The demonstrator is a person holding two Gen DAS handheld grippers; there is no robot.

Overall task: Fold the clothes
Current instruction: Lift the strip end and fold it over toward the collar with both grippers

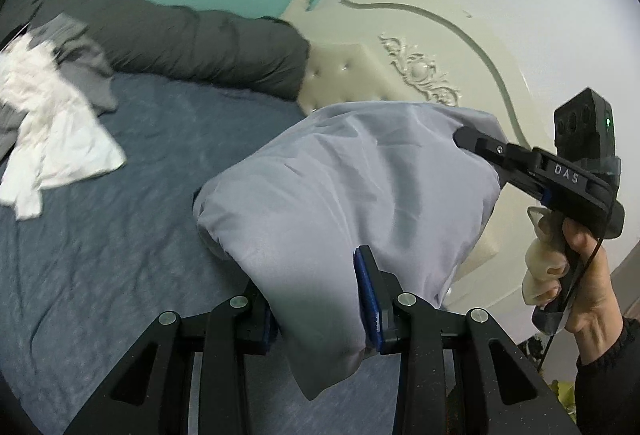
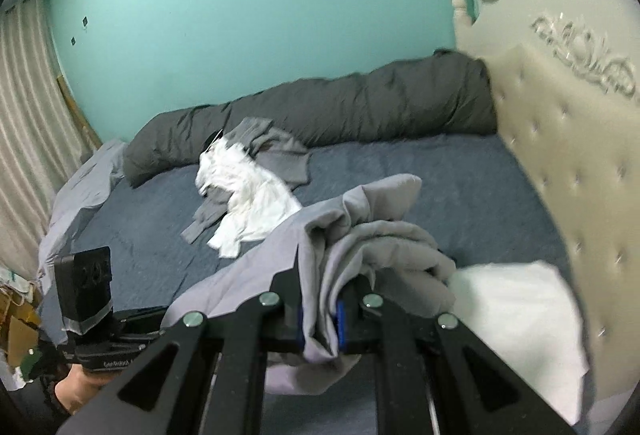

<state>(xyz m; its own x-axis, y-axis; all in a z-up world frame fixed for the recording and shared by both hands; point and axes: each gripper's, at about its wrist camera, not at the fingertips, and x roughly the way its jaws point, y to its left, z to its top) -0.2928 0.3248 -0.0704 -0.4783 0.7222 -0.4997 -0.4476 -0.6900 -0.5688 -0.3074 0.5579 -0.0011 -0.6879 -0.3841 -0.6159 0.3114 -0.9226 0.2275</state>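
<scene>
A light grey garment (image 1: 352, 187) hangs bunched in the air above the blue bedsheet (image 1: 120, 255), held between both grippers. In the left wrist view my left gripper (image 1: 320, 311) is shut on a thick fold of it, blue pads pressing from both sides. My right gripper (image 1: 464, 137) bites into the garment's far right edge, with a person's hand (image 1: 588, 275) on its handle. In the right wrist view my right gripper (image 2: 321, 327) is shut on a gathered fold of the grey garment (image 2: 380, 235). The left gripper's body (image 2: 120, 335) shows at lower left, its fingertips hidden by the cloth.
A loose pile of white and grey clothes (image 2: 248, 187) lies mid-bed, and a flat white cloth (image 2: 520, 323) near the headboard (image 2: 560, 155). A rolled dark grey duvet (image 2: 320, 107) runs along the teal wall. A pale cloth and a curtain (image 2: 24, 115) are at the left.
</scene>
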